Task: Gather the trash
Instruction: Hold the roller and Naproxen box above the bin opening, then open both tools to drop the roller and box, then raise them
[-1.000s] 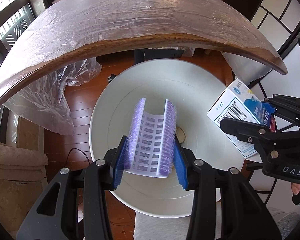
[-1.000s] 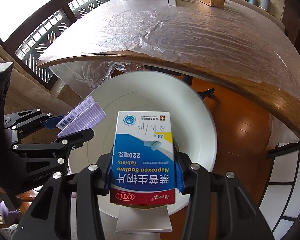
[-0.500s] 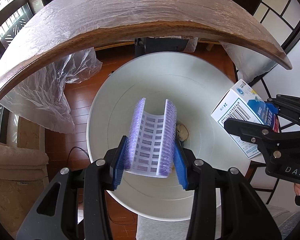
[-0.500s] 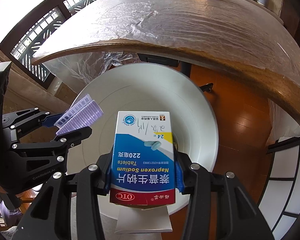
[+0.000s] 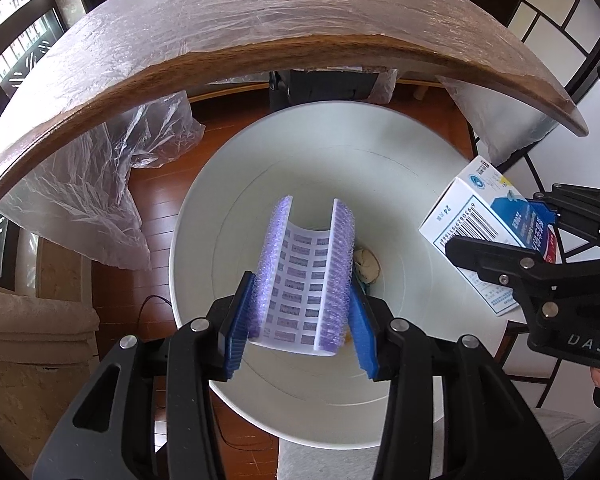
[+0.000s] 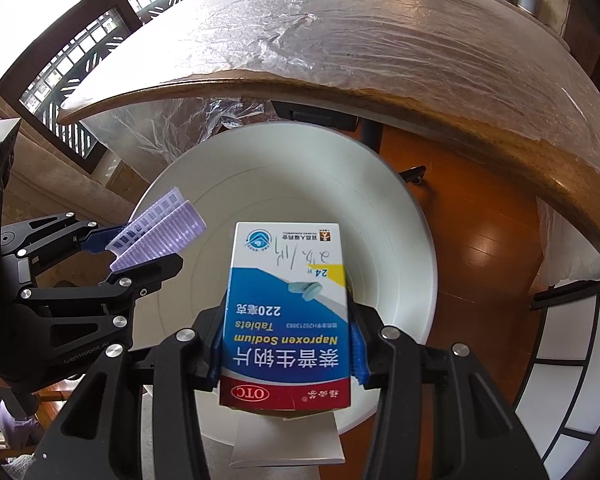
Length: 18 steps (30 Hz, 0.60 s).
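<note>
Over the white bin point(image 5: 204, 216), the left gripper point(image 5: 300, 320) has just been spreading its fingers; the curled purple blister sheet point(image 5: 308, 276) sits between them, the right pad now clear of it. Crumpled trash point(image 5: 367, 266) lies at the bin's bottom. To the right, the right gripper point(image 6: 286, 354) stays clamped on the blue-and-white tablet box point(image 6: 286, 312) above the bin, below the plastic-covered table point(image 6: 340, 52).
</note>
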Each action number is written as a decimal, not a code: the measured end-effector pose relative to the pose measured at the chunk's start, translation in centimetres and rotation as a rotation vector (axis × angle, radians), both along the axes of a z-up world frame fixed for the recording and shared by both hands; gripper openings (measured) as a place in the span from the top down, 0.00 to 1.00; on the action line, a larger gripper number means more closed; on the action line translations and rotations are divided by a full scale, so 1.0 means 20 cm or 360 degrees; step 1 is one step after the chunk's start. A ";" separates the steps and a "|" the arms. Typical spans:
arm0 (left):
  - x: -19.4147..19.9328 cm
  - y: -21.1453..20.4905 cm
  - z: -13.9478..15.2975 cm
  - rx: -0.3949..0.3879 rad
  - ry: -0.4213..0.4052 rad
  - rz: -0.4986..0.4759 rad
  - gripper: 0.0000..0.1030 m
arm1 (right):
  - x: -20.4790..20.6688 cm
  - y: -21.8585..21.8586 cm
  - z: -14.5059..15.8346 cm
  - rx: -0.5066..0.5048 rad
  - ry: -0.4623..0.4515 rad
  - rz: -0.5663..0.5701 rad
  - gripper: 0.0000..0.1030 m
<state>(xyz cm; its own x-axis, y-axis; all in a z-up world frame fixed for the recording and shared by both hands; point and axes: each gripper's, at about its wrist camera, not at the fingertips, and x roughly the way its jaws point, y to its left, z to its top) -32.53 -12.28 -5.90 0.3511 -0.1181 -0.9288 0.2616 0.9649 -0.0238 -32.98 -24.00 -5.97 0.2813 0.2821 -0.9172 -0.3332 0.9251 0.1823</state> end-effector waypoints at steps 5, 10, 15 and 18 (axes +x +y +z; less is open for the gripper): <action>-0.01 0.03 0.06 0.0033 -0.0093 0.0104 0.31 | -0.04 -0.06 0.08 0.0032 -0.0108 -0.0062 0.27; -0.05 0.07 0.16 -0.0036 -0.0174 0.0182 0.30 | -0.07 -0.17 0.25 0.0123 -0.0275 -0.0176 0.17; -0.08 0.04 0.37 -0.0102 -0.0372 0.0171 0.08 | -0.08 -0.29 0.46 0.0092 -0.0538 -0.0259 0.10; -0.07 -0.01 0.49 -0.0091 -0.0489 0.0144 0.08 | -0.06 -0.36 0.57 0.0021 -0.0702 -0.0325 0.04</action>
<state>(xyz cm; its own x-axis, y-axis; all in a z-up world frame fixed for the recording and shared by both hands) -33.90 -12.53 3.83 0.6257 -0.1226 -0.7703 0.1784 0.9839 -0.0117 -34.11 -31.12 5.44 0.6935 0.1912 -0.6947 -0.1931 0.9782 0.0765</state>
